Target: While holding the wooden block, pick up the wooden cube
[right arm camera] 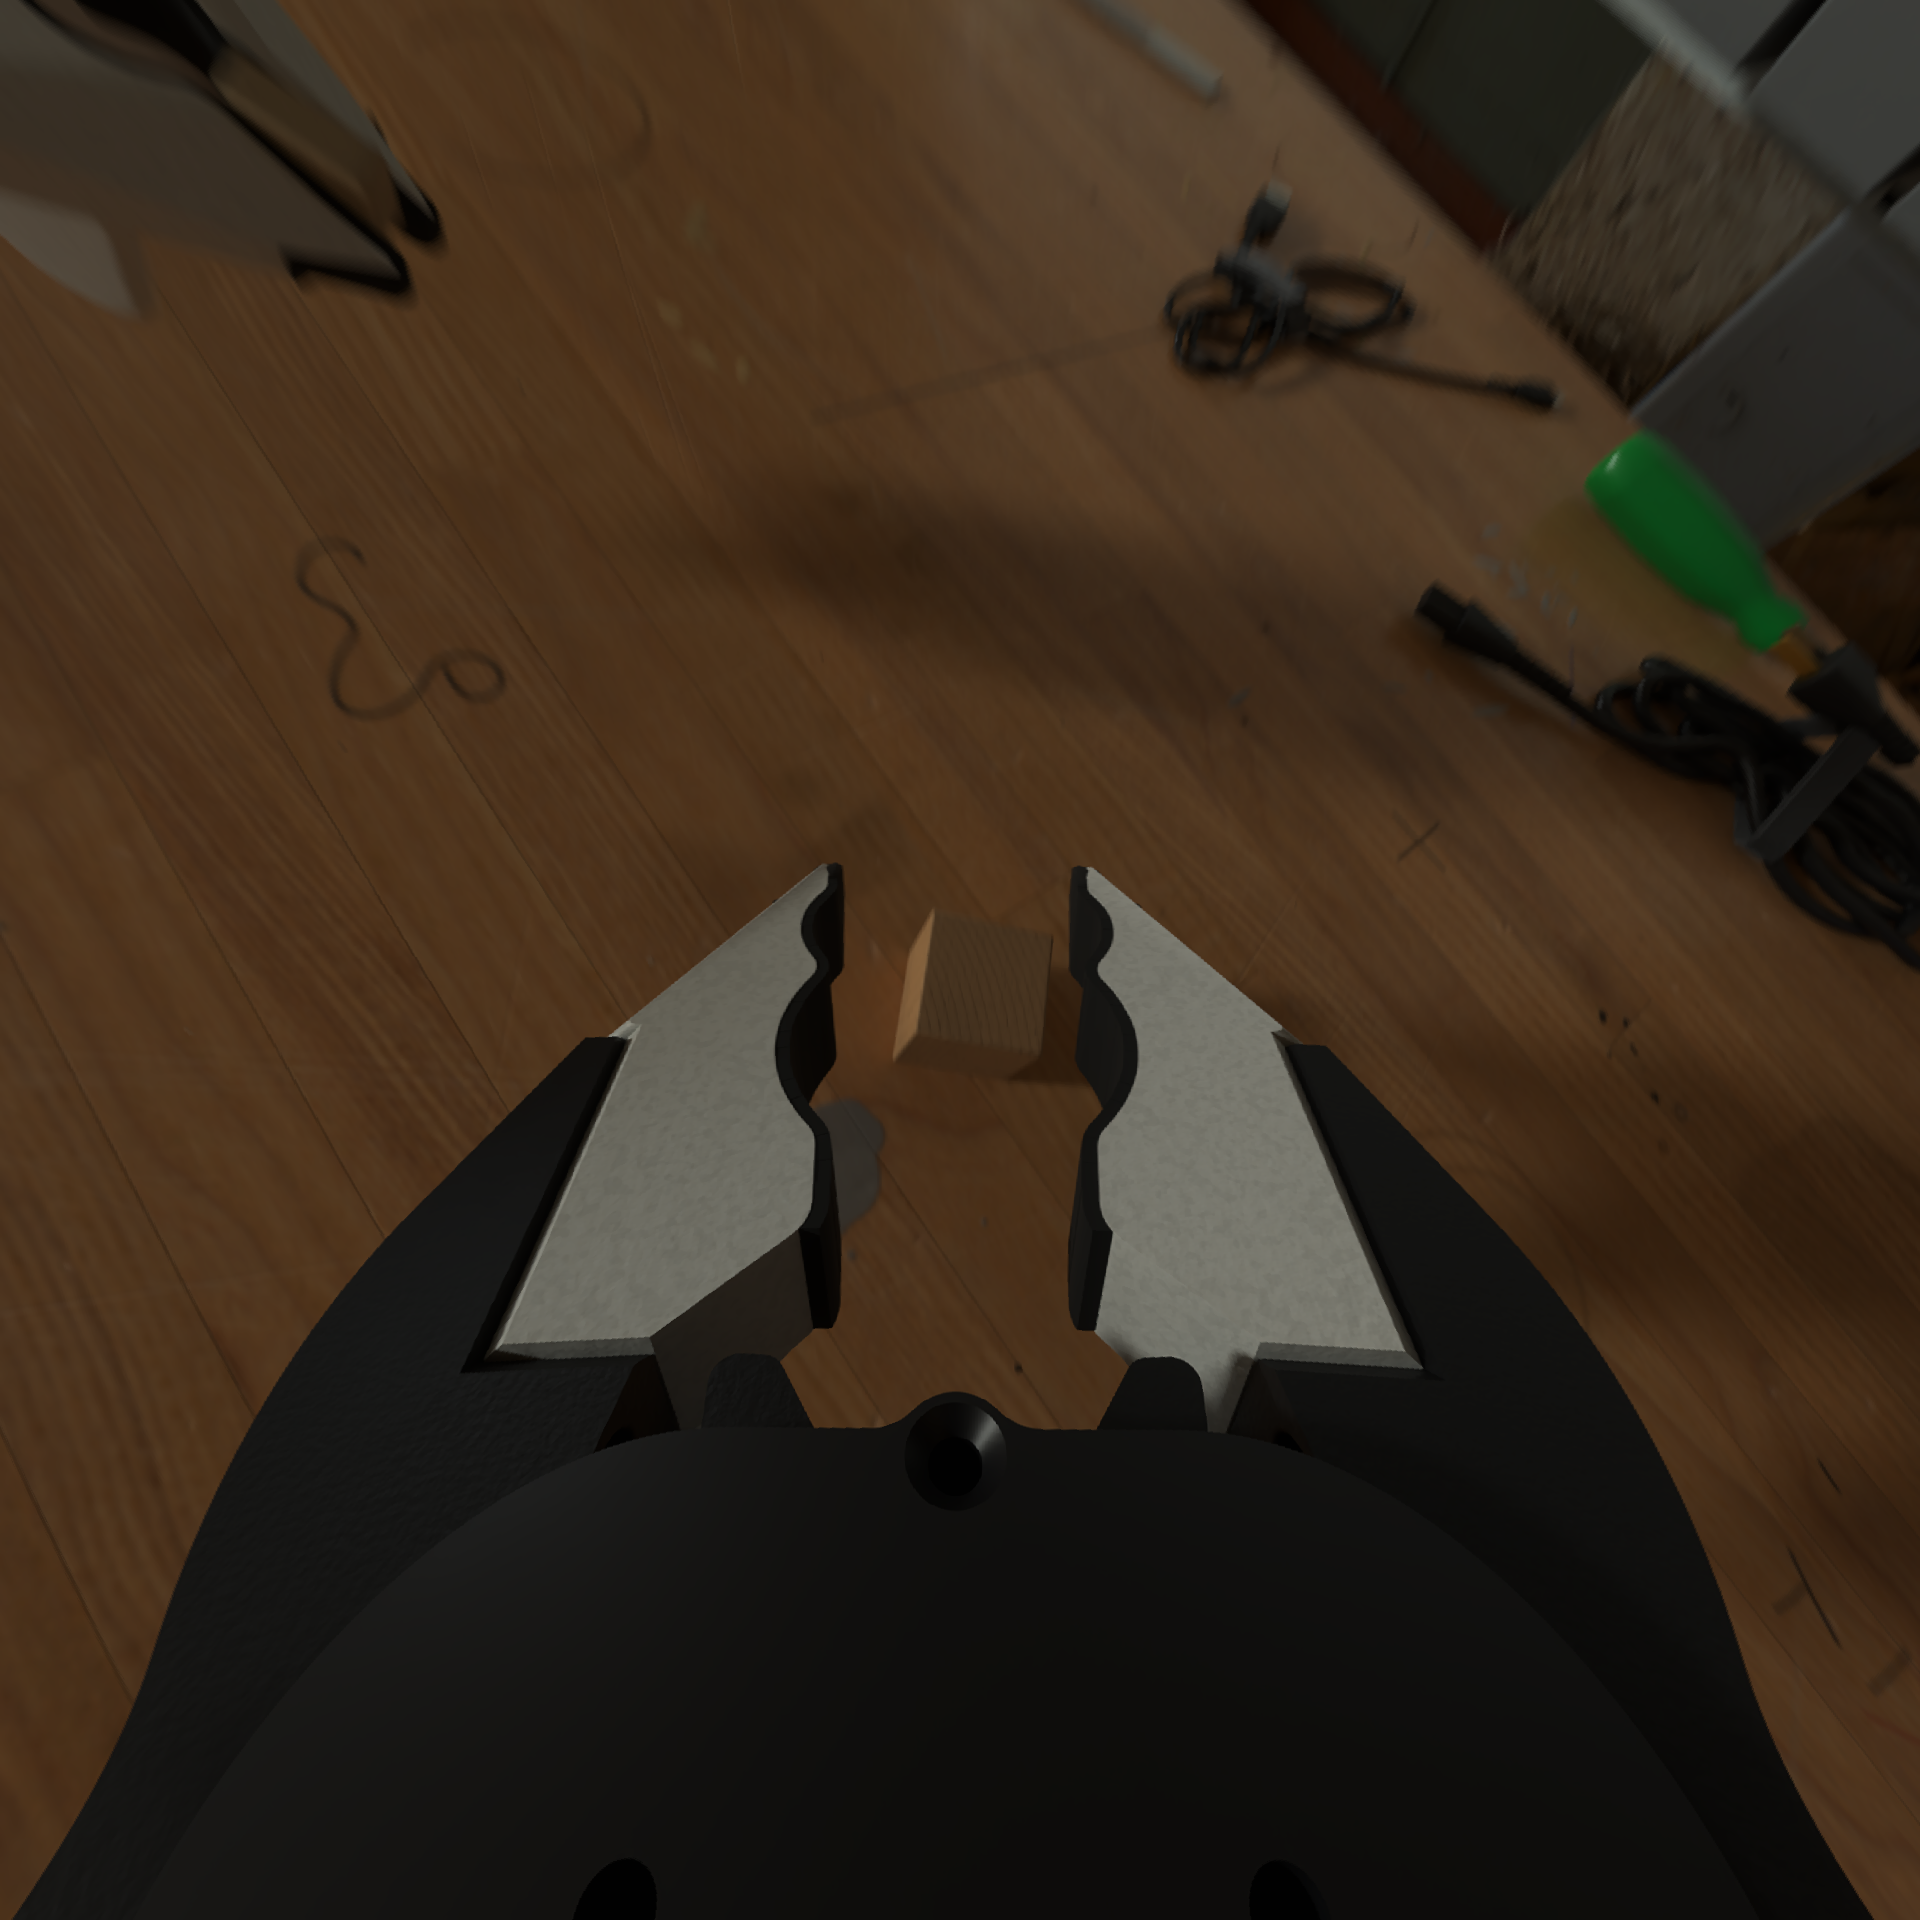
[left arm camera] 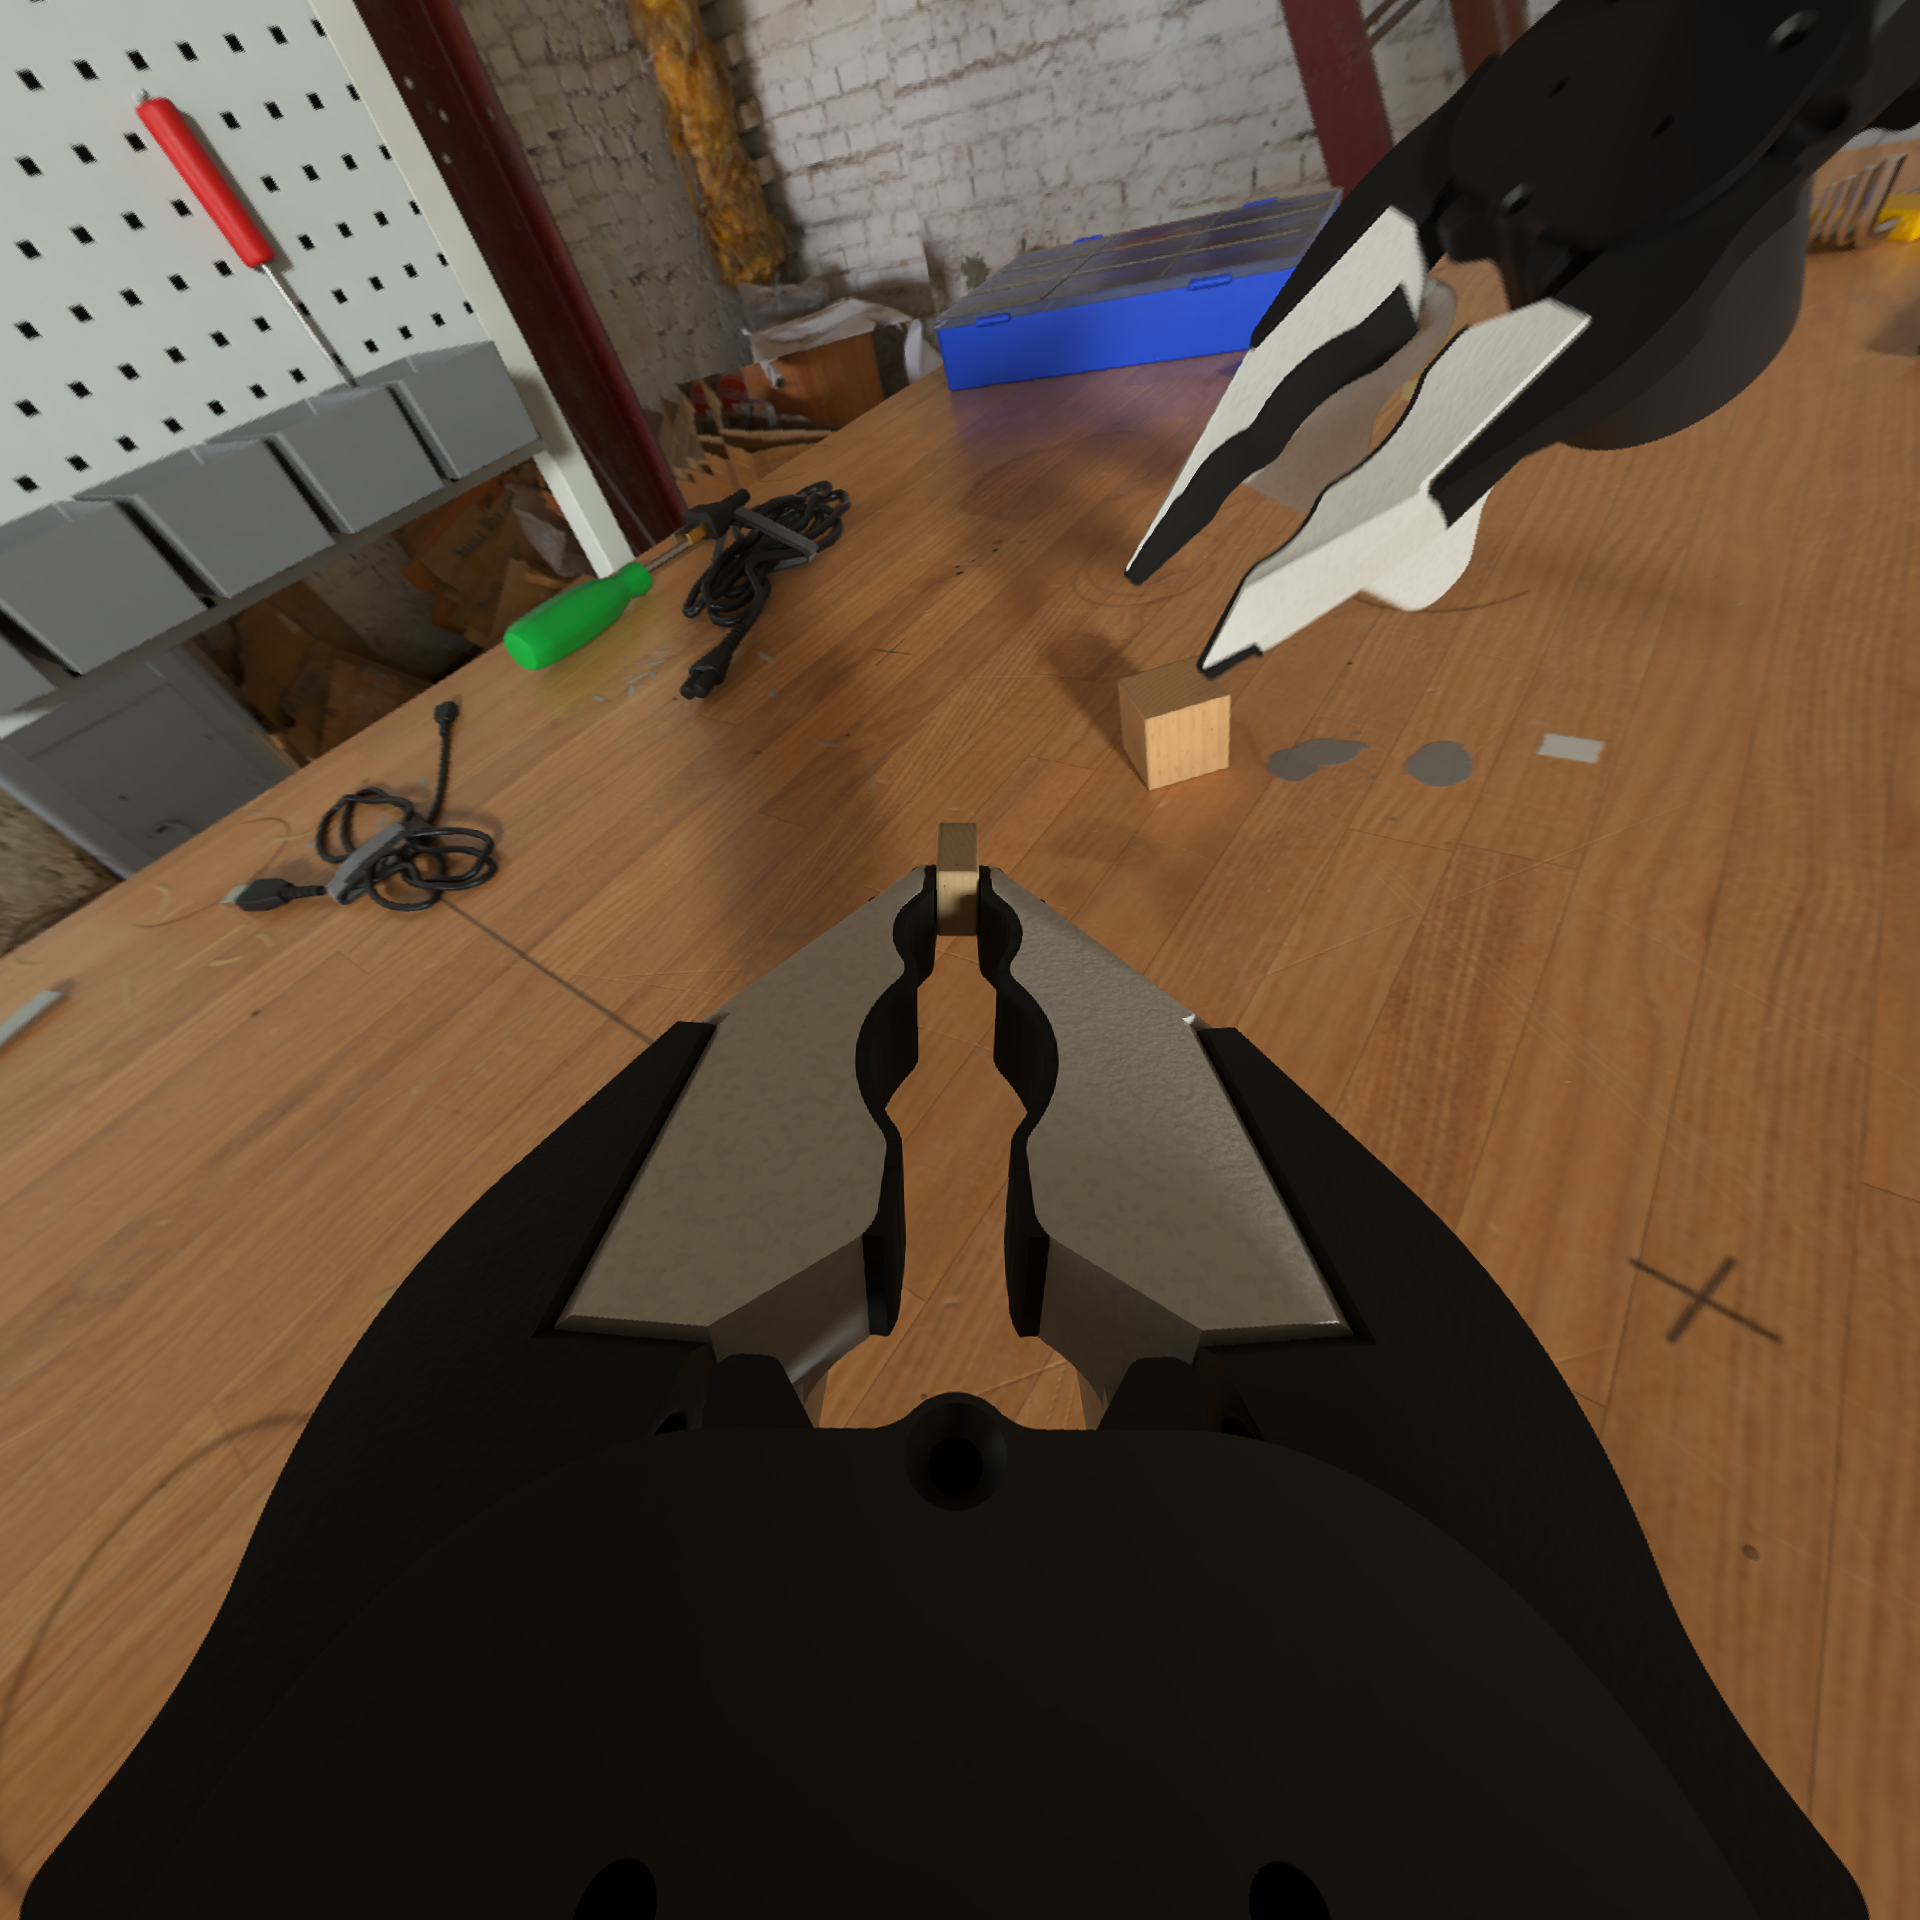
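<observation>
Approach to the wooden cube (right arm camera: 971,992) is the step in hand. The wooden block (left arm camera: 957,881) is kept pinched at the tips of the left gripper (left arm camera: 957,883), above the table (left arm camera: 1558,1039). The right gripper (right arm camera: 956,883) is spread wide, and the cube, resting on the table, is seen between its jaws. A further descent, then closing, seems needed. Contact possibly exists at one fingertip, but this is hard to judge. Most of the block is hidden.

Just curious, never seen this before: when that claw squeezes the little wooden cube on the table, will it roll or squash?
The wooden cube looks rigid, so squashing seems unlikely. Flat faces resting on the table suggest sliding, not rolling. Probably light.
</observation>
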